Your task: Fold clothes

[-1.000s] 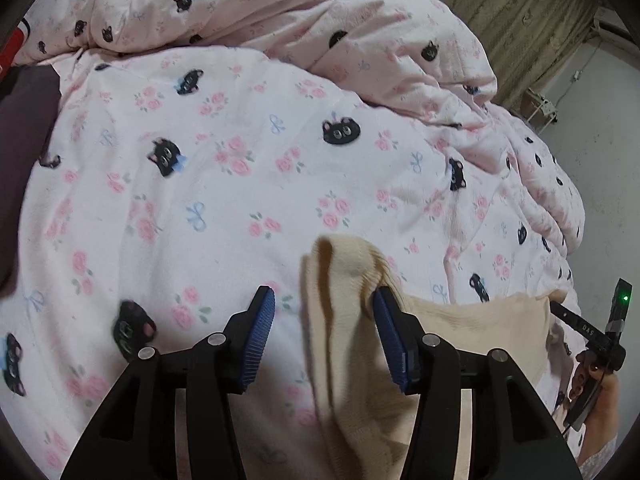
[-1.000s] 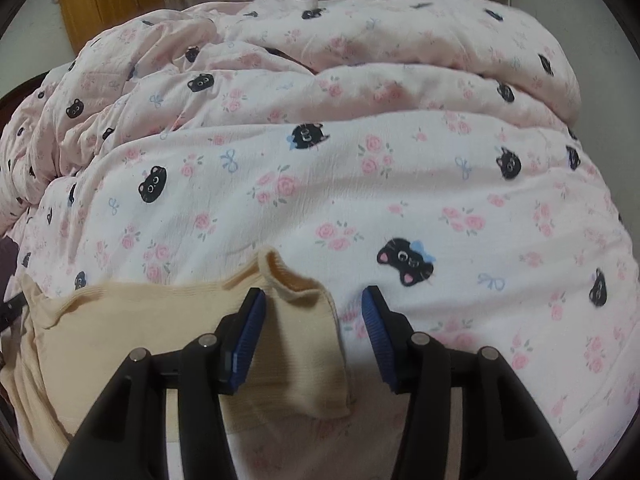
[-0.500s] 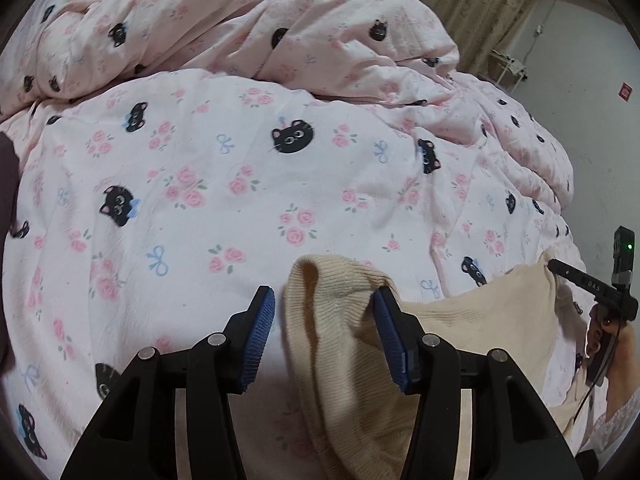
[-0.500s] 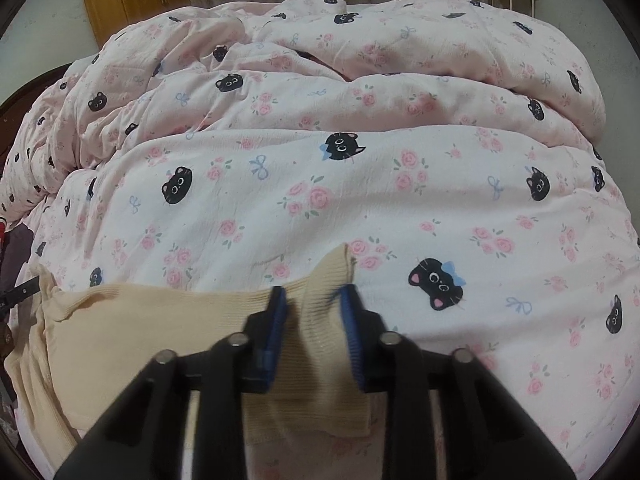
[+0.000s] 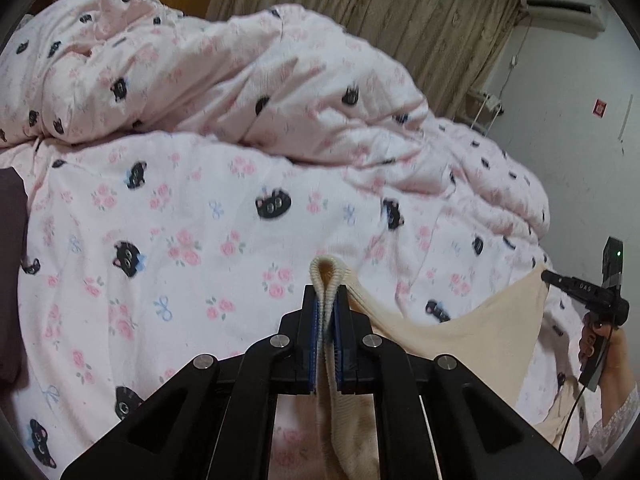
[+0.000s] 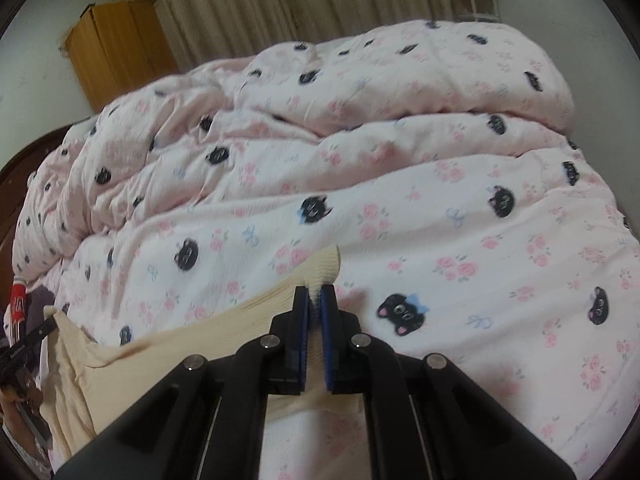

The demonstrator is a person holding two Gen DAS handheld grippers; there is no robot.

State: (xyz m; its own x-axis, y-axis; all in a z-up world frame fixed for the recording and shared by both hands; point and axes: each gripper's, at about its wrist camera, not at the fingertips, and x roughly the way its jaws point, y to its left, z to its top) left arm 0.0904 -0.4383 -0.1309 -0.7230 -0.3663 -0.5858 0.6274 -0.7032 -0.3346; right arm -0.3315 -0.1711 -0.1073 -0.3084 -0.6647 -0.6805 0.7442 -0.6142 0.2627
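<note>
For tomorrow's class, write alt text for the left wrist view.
The left gripper is shut on a ribbed edge of a cream garment, stretched right to a second gripper in a hand. Beneath lies a pink cat-print duvet.

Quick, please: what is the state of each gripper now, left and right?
Left gripper: shut on a ribbed edge of the cream garment.
Right gripper: shut on another ribbed edge of the same garment.

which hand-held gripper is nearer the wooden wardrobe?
Left. The wardrobe stands beyond the bed's left side; the left hand-held gripper holds the cream top there, the right hand-held gripper farther right.
</note>
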